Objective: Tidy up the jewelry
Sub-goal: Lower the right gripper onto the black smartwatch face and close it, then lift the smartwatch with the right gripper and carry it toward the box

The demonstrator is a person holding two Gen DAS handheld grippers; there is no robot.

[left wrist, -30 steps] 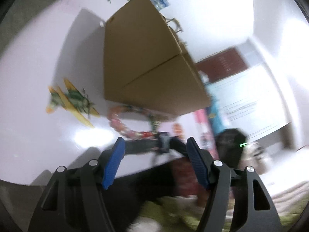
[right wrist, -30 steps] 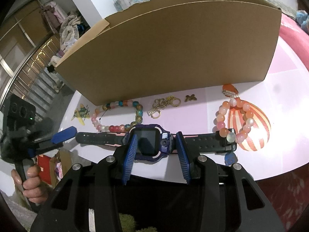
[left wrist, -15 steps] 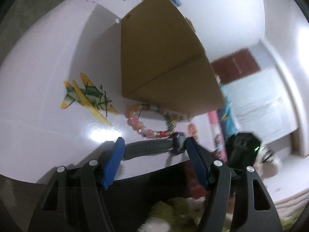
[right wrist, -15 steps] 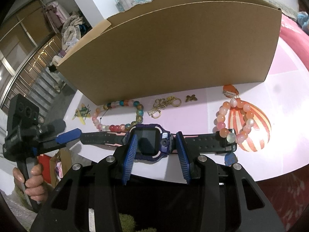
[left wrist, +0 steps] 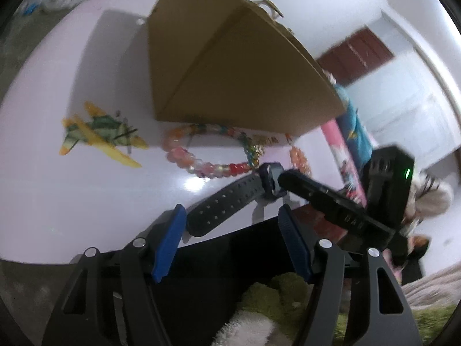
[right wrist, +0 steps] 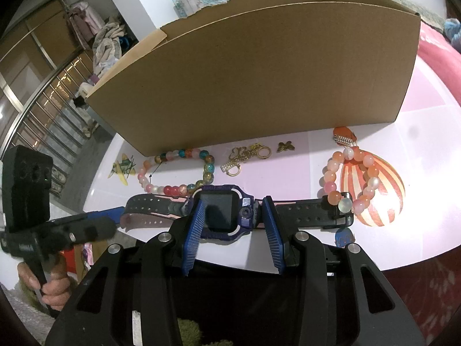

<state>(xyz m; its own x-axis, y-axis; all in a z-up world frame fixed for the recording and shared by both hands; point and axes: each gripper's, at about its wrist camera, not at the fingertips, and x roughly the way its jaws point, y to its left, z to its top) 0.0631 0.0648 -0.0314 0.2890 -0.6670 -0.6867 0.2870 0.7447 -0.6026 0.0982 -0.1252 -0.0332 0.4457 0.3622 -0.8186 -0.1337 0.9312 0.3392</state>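
A blue-cased watch (right wrist: 223,212) with black straps lies at the table's front edge. My right gripper (right wrist: 230,222) is open, its blue fingers on either side of the watch case, not clamped. My left gripper (left wrist: 230,233) is open, with the free end of the left strap (left wrist: 222,204) between its fingers. It shows at the left of the right wrist view (right wrist: 95,219). A multicoloured bead bracelet (right wrist: 178,170), gold charms (right wrist: 247,157) and a peach bead bracelet (right wrist: 350,178) lie behind the watch. An open cardboard box (right wrist: 259,80) stands behind them.
The white table (right wrist: 288,178) has a printed balloon (right wrist: 374,190) and a plane picture (left wrist: 98,135). A small orange clip (right wrist: 343,137) lies by the box's right corner. The table edge runs just under both grippers.
My left gripper has moved in toward the watch, so the strap end now lies between its fingers. My right gripper has stayed around the watch case.
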